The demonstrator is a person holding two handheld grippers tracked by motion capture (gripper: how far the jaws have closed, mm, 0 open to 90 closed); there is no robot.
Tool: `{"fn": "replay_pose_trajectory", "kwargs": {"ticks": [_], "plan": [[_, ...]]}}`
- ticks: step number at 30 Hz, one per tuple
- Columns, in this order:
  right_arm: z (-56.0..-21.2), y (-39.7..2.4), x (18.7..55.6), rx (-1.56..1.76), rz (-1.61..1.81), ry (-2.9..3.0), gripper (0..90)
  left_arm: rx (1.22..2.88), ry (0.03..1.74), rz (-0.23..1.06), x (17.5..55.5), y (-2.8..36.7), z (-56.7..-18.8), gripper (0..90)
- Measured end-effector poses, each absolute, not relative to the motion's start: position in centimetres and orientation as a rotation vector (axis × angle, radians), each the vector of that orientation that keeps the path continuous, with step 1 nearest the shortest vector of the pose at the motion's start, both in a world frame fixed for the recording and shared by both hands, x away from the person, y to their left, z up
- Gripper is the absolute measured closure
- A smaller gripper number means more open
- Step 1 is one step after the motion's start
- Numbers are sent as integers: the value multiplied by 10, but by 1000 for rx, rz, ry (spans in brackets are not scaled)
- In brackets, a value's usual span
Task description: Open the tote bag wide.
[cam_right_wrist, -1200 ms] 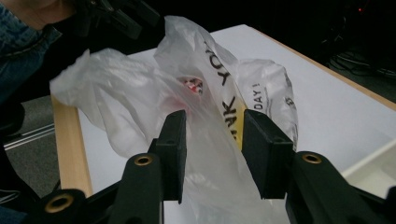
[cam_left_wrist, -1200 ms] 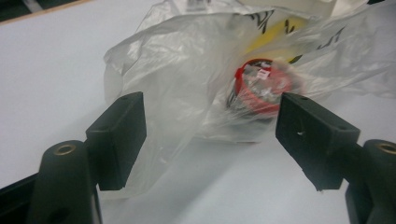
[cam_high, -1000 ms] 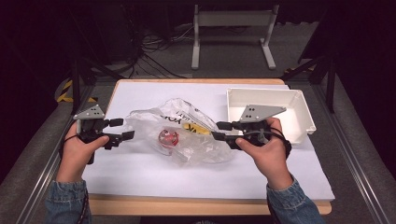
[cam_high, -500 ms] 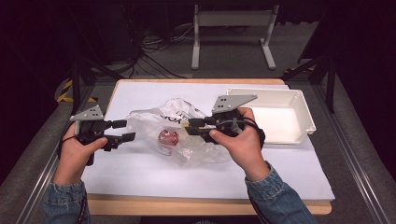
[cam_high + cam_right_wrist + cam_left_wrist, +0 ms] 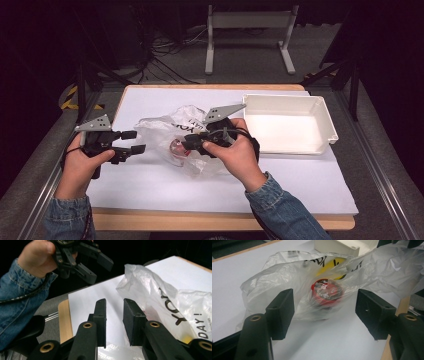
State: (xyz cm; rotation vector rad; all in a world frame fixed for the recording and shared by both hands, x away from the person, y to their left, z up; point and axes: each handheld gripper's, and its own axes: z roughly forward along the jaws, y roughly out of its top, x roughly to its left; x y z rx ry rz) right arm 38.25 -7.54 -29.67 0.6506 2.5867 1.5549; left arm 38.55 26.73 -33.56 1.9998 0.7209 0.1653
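Note:
A crumpled clear plastic bag (image 5: 162, 131) with black lettering lies mid-table. Inside it sit a small red round item (image 5: 178, 148) and something yellow (image 5: 329, 265). My left gripper (image 5: 134, 141) hovers just left of the bag, jaws open after narrowing slightly. In the left gripper view it (image 5: 325, 296) frames the red item (image 5: 325, 291) through the bag (image 5: 274, 280) without touching it. My right gripper (image 5: 187, 143) is over the bag's right part. Its jaws have just been closing. In the right gripper view it (image 5: 114, 302) shows a narrow gap with nothing pinched; bag plastic (image 5: 175, 302) lies beside and beneath.
An empty white tray (image 5: 327, 122) stands at the table's right rear, beside my right hand. White paper (image 5: 300, 185) covers the wooden table. The left hand and its gripper (image 5: 92, 262) appear at the upper left of the right gripper view. A white stand (image 5: 247, 20) sits on the floor behind.
My right hand has moved left from beside the tray to over the bag, its jaws narrowing. The left hand has stayed where it was.

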Motion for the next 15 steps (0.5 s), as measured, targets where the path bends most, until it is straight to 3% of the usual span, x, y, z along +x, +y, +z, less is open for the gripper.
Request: {"fn": "replay_pose_trajectory", "kwargs": {"ticks": [11,15], "plan": [[-323,-69,397,708,1422,2615,740,2035,705,146,384,264,-345,358],[-331,-68,400,709,1362,2614,692,2047,699,134,384,260,-349,358]]}}
